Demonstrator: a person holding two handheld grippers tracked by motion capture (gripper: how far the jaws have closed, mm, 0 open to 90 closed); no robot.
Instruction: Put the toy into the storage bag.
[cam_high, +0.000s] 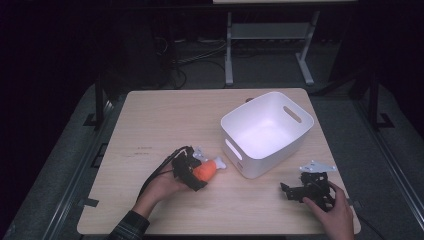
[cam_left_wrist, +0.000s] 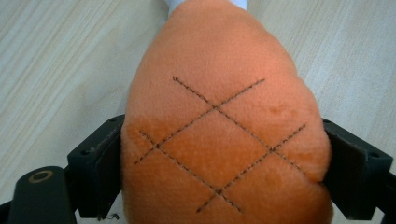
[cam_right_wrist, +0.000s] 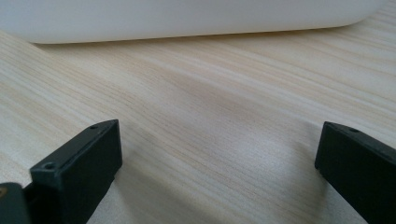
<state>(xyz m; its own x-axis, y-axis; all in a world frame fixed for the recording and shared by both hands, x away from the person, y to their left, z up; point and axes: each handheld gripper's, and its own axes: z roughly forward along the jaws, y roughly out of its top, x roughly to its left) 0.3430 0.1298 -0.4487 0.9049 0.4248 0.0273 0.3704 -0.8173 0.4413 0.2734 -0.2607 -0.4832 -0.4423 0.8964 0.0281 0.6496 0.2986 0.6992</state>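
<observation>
An orange plush drumstick (cam_high: 205, 170) with a white bone end lies on the wooden table (cam_high: 165, 120), just left of the white bin (cam_high: 267, 131). My left gripper (cam_high: 197, 176) is shut on its orange body (cam_left_wrist: 219, 130); both black jaws press into the plush sides. Dark stitched crossing lines mark the toy's top. My right gripper (cam_high: 292, 192) rests on the table at the front right, near the bin's front corner. Its jaws stand wide apart with bare wood between them (cam_right_wrist: 219, 163); the bin's wall (cam_right_wrist: 187, 18) is straight ahead.
The bin is empty, with slot handles on its sides. A metal stand (cam_high: 270, 35) and cables sit on the dark floor beyond the far edge. The table's front edge runs close to both hands.
</observation>
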